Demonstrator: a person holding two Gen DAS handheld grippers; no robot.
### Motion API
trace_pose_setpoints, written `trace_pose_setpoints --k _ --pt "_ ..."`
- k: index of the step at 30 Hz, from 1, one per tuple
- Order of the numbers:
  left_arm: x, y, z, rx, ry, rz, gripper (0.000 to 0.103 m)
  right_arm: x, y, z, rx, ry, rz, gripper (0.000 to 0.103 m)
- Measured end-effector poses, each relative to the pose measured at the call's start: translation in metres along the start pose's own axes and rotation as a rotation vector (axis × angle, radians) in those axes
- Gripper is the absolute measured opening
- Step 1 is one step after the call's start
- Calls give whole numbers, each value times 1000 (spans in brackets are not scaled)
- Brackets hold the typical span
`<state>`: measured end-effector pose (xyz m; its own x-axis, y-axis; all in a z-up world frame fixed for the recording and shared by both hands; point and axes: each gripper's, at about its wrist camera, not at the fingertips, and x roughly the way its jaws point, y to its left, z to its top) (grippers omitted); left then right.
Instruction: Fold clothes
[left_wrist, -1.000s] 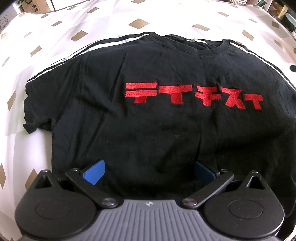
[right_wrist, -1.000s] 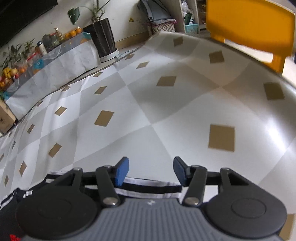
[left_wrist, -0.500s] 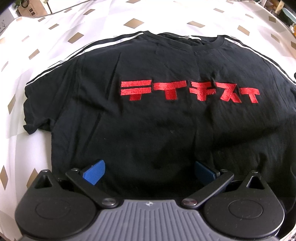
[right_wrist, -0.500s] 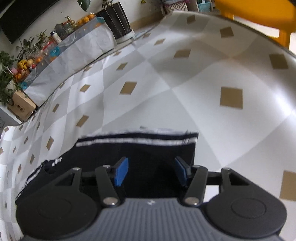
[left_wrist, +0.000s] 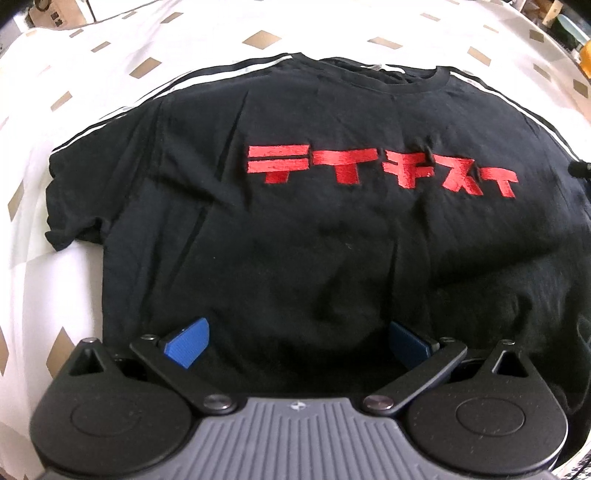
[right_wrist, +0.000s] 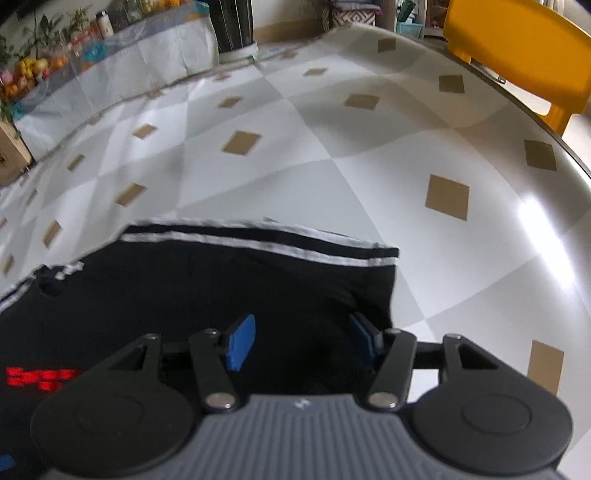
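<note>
The black cotton T-shirt with red lettering (left_wrist: 332, 229) lies flat and unfolded on the diamond-patterned worktop (right_wrist: 332, 140); every fold remains. Left gripper (left_wrist: 297, 341) wide, right gripper (right_wrist: 301, 341) half-spread, fingers empty.

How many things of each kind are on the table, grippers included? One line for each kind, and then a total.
Black T-shirt: 1
Grippers: 2, the left gripper and the right gripper, both with open jaws
Patterned tablecloth: 1
Total: 4
</note>
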<state>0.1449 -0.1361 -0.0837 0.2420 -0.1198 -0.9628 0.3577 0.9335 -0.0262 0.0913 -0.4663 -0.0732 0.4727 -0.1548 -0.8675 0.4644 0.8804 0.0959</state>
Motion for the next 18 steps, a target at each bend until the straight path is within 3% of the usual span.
trace_pose_setpoints --k 6,11,18 --pt "-5 -8 -13 48 11 -22 103 -8 31 -6 -88 6 80 56" --pt "-10 -11 -24 110 0 -42 103 1 64 -9 -216 3 74 56" --pt "-12 2 -20 59 -5 -47 103 10 105 -9 -315 -2 97 57"
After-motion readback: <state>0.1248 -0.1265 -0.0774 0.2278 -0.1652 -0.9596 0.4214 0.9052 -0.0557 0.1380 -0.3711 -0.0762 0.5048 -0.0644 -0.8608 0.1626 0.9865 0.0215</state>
